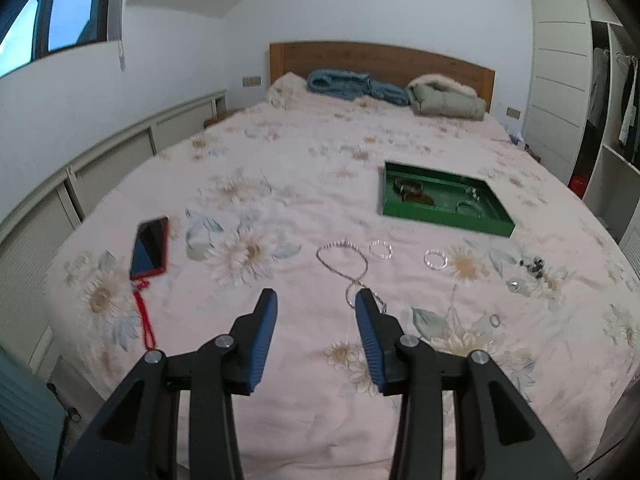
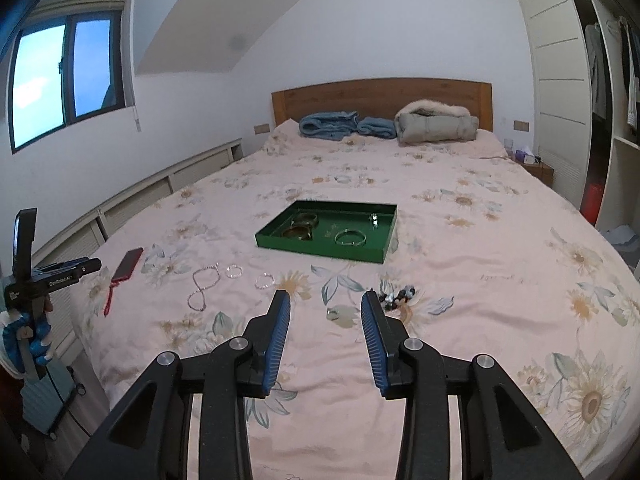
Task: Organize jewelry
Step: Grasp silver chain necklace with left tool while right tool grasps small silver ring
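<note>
Both the left gripper [image 1: 316, 300] and right gripper [image 2: 326, 304] gape wide, holding nothing, above the floral pink bedspread [image 2: 480, 260]; silver beaded necklace [image 1: 342, 264] near its foot edge, shallow rectangular green tray [image 2: 320, 248] mid-bed.

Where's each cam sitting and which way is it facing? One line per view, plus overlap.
Left wrist: on the left claw, above the bed's foot, facing the headboard, over the necklace; only its own open fingers show.
Right wrist: on the right claw, same heading, set rightward, over the dark beads; shows its open fingers and the left claw's body at left edge.
Shared: green tray, necklace, phone.
</note>
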A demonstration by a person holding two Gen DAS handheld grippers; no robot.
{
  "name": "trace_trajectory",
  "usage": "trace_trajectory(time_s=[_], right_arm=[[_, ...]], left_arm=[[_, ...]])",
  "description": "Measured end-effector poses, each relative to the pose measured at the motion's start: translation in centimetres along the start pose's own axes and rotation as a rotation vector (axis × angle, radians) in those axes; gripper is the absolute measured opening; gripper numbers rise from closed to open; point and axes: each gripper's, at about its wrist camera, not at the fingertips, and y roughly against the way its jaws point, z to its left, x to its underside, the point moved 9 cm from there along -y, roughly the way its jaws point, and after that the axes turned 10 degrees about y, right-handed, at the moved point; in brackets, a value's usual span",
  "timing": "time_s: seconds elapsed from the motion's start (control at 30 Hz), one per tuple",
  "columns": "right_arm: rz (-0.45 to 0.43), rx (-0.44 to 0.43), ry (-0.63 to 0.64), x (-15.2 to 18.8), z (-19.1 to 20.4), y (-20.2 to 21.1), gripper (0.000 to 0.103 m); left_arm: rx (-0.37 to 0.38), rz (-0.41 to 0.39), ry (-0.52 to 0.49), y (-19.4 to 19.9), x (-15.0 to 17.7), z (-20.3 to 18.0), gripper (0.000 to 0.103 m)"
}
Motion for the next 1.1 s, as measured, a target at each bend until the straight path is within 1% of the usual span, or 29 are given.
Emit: trace_trajectory(time_s=[0.1, 0.17, 0.37, 0.57, 0.67, 0.8, 0.9, 1.1], right_arm=[[0.019, -0.018, -0.005, 1.2, 0.3, -2.3, 0.040], [0.035, -0.034, -0.012, 2.2, 0.7, -4.1, 0.041], [0.132, -0.093, 0.019, 5.1, 2.7, -10.2, 0.041], [0.206, -0.159, 0.067, 6.9, 5.2, -15.4, 0.041], [0.237, -0.202, 0.083, 7.5, 6.5, -17.6, 0.041], [0.271, -0.245, 0.092, 8.3, 7.8, -19.6, 0.041], [0.300, -0.250, 0.114, 9.0, 8.5, -20.9, 0.041], [0.317, -0.260, 0.109, 9.5, 8.7, -22.1, 0.041]], left_arm=[[-0.023, 0.030, -0.004, -2.9, 1.1, -0.1, 0.039], [-0.025, 0.049, -0.004, -4.7, 1.8, -0.4, 0.039], [0.006, 0.116, 0.048, -10.5, 3.1, -1.3, 0.040], [0.030, 0.179, 0.072, -15.3, 3.2, -2.4, 0.041], [0.018, 0.209, 0.063, -18.0, 3.1, -3.1, 0.041], [0.016, 0.262, 0.045, -20.8, 3.4, -4.0, 0.041], [-0.002, 0.274, 0.030, -22.1, 3.4, -4.3, 0.041], [-0.020, 0.277, 0.002, -23.2, 3.6, -4.5, 0.039]])
